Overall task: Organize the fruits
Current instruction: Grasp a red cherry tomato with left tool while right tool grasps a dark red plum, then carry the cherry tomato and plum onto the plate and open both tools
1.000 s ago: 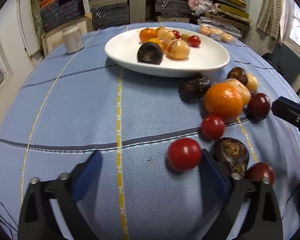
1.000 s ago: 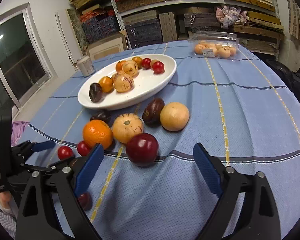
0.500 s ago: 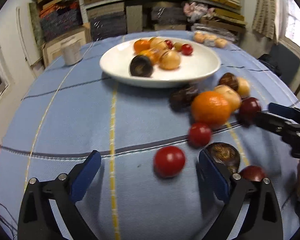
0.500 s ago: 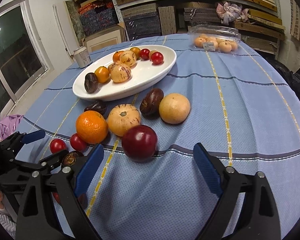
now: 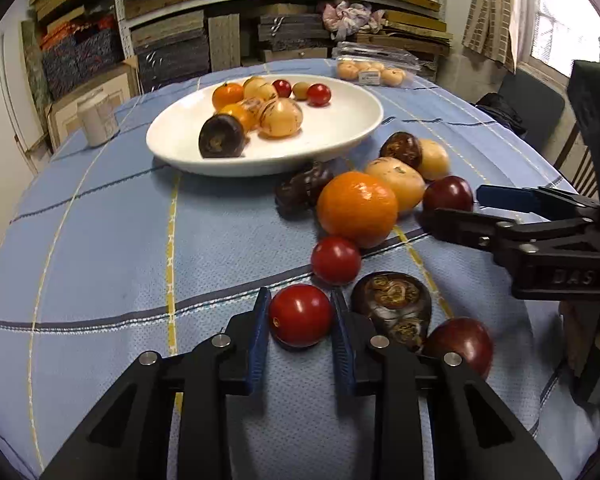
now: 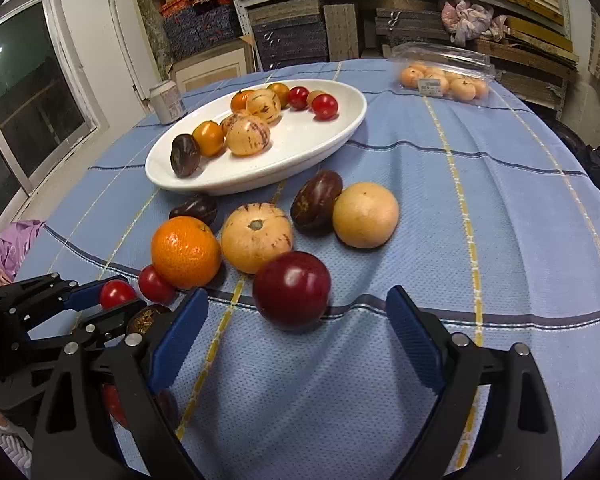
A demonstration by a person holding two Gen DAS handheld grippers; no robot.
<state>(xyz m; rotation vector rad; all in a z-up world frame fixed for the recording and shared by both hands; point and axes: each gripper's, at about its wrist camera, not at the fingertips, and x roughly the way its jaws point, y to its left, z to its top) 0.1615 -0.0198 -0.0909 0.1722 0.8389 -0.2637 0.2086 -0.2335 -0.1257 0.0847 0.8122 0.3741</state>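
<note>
My left gripper [image 5: 300, 300] has its blue pads pressed on both sides of a red cherry tomato [image 5: 300, 314] that rests on the blue tablecloth; its jaws are still closing. The right wrist view shows the same tomato [image 6: 116, 293] gripped at the lower left. My right gripper [image 6: 297, 294] is open wide and closing slightly. A dark red plum [image 6: 292, 290] lies between its fingertips, and neither pad touches it. A white oval plate [image 5: 340, 136] behind them holds several fruits. An orange [image 5: 356, 208], a second cherry tomato [image 5: 335, 260] and a dark brown fruit [image 5: 392, 306] lie loose nearby.
A pale can [image 5: 98, 120] stands left of the plate. A clear plastic box of small orange fruits [image 6: 444, 78] sits at the table's far side. Stacked shelves fill the back wall. Another dark red plum [image 5: 460, 346] lies beside my left gripper's right finger.
The left jaws went from wide open to closed on the cherry tomato. The left gripper also shifted a little towards the fruit. The right gripper stayed nearly still behind the plum.
</note>
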